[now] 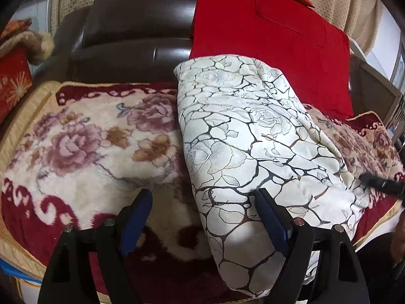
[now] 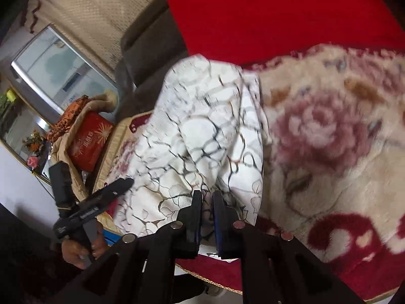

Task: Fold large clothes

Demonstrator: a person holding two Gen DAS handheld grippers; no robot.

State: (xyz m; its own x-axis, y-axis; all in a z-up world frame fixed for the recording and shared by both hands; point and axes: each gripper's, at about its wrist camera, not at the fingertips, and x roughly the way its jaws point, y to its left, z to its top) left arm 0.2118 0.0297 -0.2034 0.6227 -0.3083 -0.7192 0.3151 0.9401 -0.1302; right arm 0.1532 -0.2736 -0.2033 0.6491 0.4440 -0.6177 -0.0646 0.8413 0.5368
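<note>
A folded white cloth (image 1: 253, 139) with a dark crackle-and-rose print lies lengthwise on the plush floral blanket (image 1: 83, 136). My left gripper (image 1: 205, 202) is open above the cloth's near left edge. One finger is over the blanket and the other over the cloth, with nothing pinched. In the right wrist view the white cloth (image 2: 202, 126) runs away from my right gripper (image 2: 207, 202). Its jaws stand nearly together with a fold of the near hem pinched between them. That gripper's black tip (image 1: 377, 181) shows at the cloth's right edge. A hand (image 2: 81, 248) holds the left gripper (image 2: 93, 174).
A large red quilt (image 1: 265, 38) leans on the dark leather sofa back (image 1: 131, 25) behind the cloth. A red box (image 2: 91, 139) and an orange bundle sit at the sofa's left end, below a glass-fronted cabinet (image 2: 58, 68). The blanket's gold-trimmed front edge (image 2: 210, 282) is close to me.
</note>
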